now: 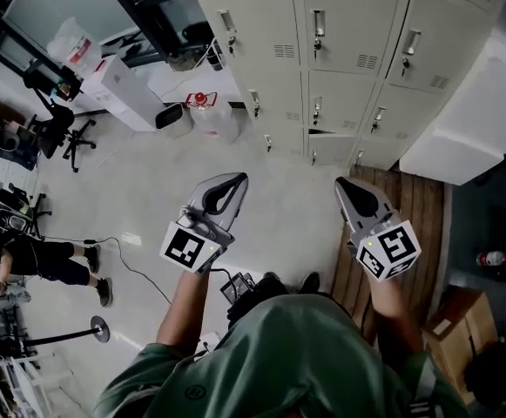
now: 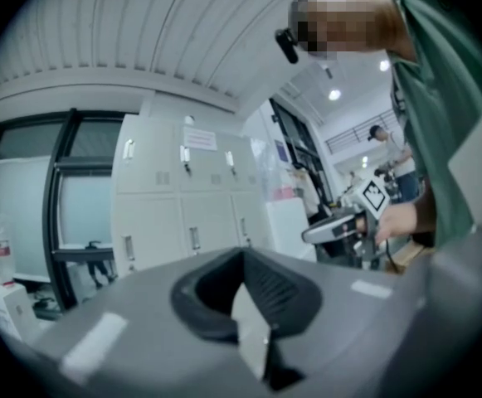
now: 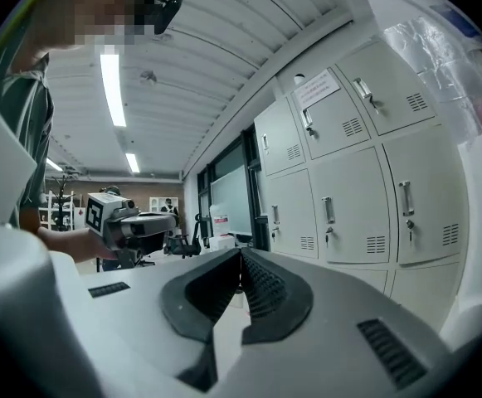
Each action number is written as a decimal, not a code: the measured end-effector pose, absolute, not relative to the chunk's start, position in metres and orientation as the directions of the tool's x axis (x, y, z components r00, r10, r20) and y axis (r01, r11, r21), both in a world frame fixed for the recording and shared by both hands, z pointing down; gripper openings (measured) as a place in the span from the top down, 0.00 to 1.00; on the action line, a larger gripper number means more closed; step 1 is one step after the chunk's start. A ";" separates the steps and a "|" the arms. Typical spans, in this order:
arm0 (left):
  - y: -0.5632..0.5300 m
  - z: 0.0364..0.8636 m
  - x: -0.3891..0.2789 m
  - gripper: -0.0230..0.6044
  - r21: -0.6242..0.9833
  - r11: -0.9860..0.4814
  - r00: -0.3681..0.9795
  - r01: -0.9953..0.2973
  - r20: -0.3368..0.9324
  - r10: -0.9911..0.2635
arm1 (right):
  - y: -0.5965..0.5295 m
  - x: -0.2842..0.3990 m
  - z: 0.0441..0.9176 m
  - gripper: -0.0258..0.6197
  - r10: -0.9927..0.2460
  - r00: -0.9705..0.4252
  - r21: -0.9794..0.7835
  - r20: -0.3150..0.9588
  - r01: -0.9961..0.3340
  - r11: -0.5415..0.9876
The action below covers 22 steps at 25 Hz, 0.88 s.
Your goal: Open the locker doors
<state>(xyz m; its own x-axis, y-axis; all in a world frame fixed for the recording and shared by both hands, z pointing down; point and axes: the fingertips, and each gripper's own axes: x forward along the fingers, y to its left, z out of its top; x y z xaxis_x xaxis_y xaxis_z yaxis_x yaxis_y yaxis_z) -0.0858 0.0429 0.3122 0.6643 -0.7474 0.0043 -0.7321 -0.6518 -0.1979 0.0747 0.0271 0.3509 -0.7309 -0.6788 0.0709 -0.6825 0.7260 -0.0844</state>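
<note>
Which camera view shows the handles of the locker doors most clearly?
The right gripper view: the locker doors look nearest there, and each handle is large and sharp. The head view shows the doors from steeply above, with small handles. The left gripper view shows them farther off and blurred.

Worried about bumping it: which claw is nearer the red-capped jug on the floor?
Left. In the head view the left claw points almost at the jug; the right claw is farther off to its right.
</note>
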 end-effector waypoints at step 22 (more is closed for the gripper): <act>-0.172 0.350 -0.197 0.98 -0.133 -0.693 0.699 -0.709 0.000 -0.715 | -0.190 -0.050 0.386 0.95 -0.735 -0.670 -0.086 0.105 -0.742 0.665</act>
<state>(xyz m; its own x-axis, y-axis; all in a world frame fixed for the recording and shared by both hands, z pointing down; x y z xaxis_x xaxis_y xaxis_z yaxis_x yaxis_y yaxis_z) -0.1972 -0.1721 0.3495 0.6988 -0.7153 0.0002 -0.7089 -0.6926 -0.1332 -0.0504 -0.1899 0.3861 -0.6703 -0.7346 0.1054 -0.7421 0.6647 -0.0864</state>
